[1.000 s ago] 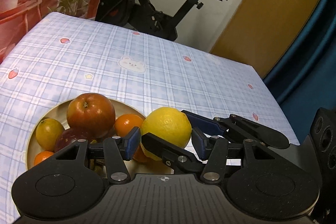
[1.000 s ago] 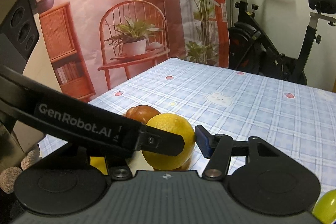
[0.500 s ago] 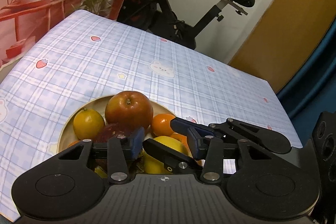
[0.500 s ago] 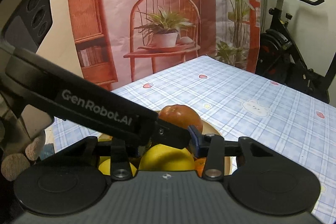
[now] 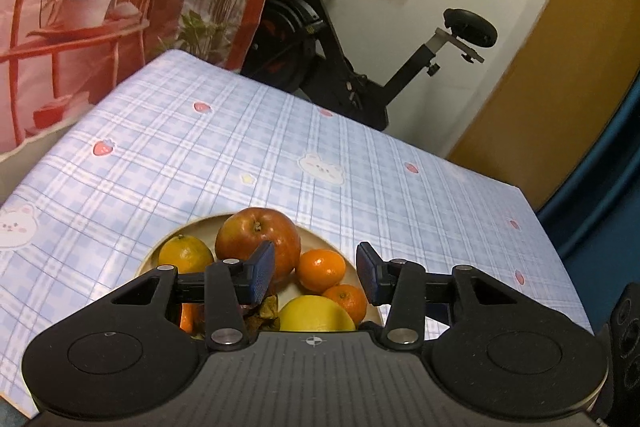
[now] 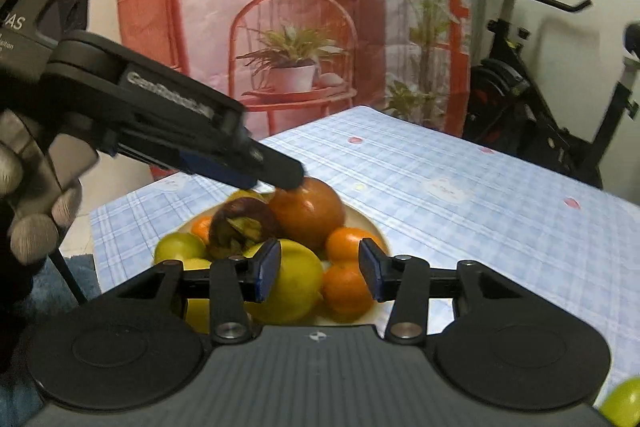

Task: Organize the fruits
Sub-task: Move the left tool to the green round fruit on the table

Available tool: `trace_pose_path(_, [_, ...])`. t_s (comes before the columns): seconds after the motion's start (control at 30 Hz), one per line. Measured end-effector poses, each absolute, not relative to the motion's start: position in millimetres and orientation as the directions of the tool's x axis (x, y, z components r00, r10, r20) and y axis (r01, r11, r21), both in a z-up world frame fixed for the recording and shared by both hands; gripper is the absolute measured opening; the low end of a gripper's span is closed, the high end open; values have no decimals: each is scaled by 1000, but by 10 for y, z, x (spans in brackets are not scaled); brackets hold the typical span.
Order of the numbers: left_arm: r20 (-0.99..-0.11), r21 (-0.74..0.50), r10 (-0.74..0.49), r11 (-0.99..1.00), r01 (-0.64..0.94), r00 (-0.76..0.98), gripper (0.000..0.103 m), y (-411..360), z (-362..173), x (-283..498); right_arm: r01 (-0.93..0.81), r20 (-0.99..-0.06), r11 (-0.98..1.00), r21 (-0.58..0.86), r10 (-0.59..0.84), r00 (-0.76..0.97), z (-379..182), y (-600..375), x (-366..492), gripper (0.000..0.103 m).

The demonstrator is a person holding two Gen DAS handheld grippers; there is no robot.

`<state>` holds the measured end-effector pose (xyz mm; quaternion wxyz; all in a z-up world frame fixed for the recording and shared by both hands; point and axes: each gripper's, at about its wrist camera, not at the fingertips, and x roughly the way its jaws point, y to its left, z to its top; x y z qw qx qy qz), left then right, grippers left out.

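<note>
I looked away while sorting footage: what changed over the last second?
The big yellow fruit, between both grippers' jaws a second ago, now lies let go in the plate. The left gripper has just been closing its jaws, the right gripper opening its own, both empty. Apple and oranges stayed put.

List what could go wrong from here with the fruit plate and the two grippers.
1. The plate is heaped; the red apple sits on top beside the left gripper, so a nudge could roll it onto the tablecloth.
2. Both empty grippers crowd one pile; the right gripper could collide with the left.
3. The plate sits near the table's edge, so pushed fruit may fall off.
4. A green fruit still lies off the plate, easily missed.
</note>
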<state>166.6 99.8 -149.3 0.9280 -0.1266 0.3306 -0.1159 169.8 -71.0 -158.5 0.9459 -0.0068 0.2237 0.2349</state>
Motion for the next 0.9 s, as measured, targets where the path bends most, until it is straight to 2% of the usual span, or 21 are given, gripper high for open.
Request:
trace_pose_path(0.23, [-571,-247,-288,953,173,769,47,687,-1364,1566,-355,-399,921,158,388,831,-1540,-1159,1534,46])
trace_pose_path(0.43, [-554,-199,-309,951,238,773,48,341,-1244,1536,-286,-364,948,142,319,875,-1506,-1546,1282,46])
trace_pose_path(0.57, [-558,-206,-357,934,292,749,49,52,-1301,1582,-231,-362,964,132,264,894,-1540,-1811,1124,47])
trace_pose_path(0.7, [-570,-232,-404,915,332,715,49,-276,-1430,1655,-177,-374,977,121,209,904,-1576,-2076,1001,51])
trace_pose_path(0.9, [-593,-223,-444,892,393,672,50,-616,-1615,1724,-97,-404,994,49,109,908,-1732,-2364,848,53])
